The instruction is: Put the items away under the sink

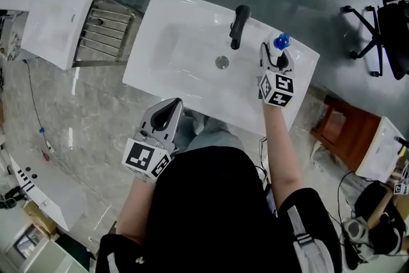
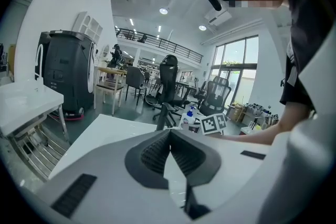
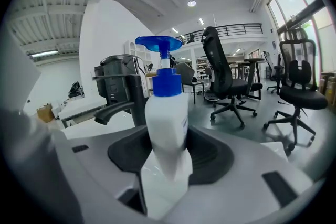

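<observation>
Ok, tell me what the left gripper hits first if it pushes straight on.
Probably the white ceramic sink top, since the left gripper tilts down over it; the black faucet stands further along that line, though depth is unclear.

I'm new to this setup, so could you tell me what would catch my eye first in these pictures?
The white pump bottle with its blue top stands out, clamped in the right gripper over the white sink, just right of the black faucet in the head view. The left gripper, jaws together and empty, hangs at the sink's near edge, close to the person.
</observation>
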